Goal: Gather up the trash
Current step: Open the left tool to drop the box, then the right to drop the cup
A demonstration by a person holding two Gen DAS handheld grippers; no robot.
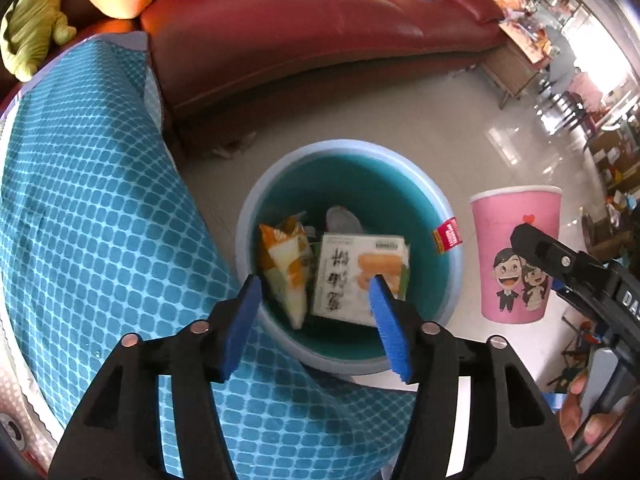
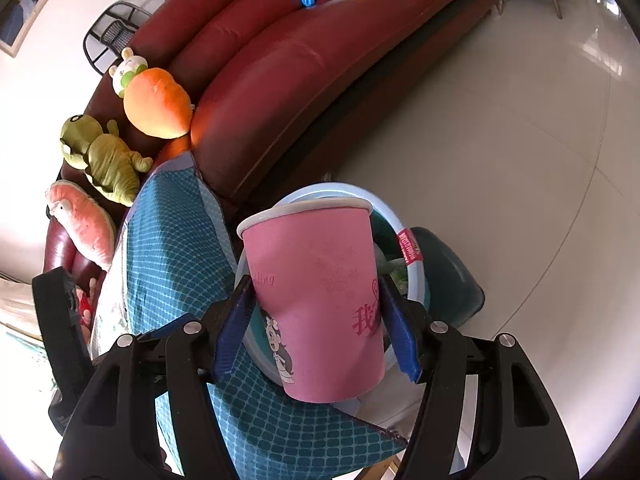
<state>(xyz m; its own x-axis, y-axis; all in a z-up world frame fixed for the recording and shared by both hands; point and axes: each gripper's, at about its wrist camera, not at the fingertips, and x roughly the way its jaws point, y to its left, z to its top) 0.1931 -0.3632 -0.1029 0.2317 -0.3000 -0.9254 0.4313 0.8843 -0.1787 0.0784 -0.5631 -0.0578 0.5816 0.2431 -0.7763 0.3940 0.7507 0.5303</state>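
The right gripper pinches a pink paper cup by its smooth tapered wall, ribbed blue pads pressing both sides; the cup stands upright, rolled white rim up, cartoon figures printed on it. The left gripper stands spread with nothing between its blue pads, hanging over a round teal plastic bin with a pale rim. Inside the bin lie a crinkled orange-and-white snack bag and a flat printed carton. A red tag hangs on the bin's rim. A teal cushion with a quilted diamond pattern presses against the bin's near side. Behind is a glossy dark red leather sofa bearing plush toys, on a shiny pale tiled floor.
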